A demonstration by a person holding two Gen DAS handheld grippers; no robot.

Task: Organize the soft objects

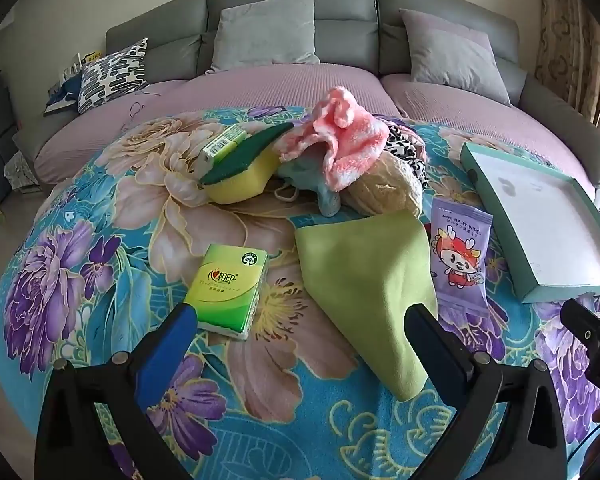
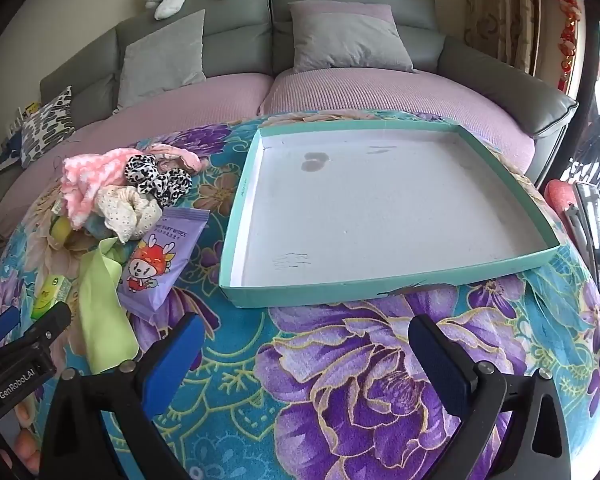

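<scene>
Two open jaws, green cloth (image 1: 364,272) between left

You get soft, even daylight in both views, brightest at the window glare on the far right edge of the right wrist view. Shadows stay faint. Fisheye distortion bows the sofa (image 1: 292,20) and floral cloth (image 2: 340,380), and dark vignetting fills every corner.
</scene>
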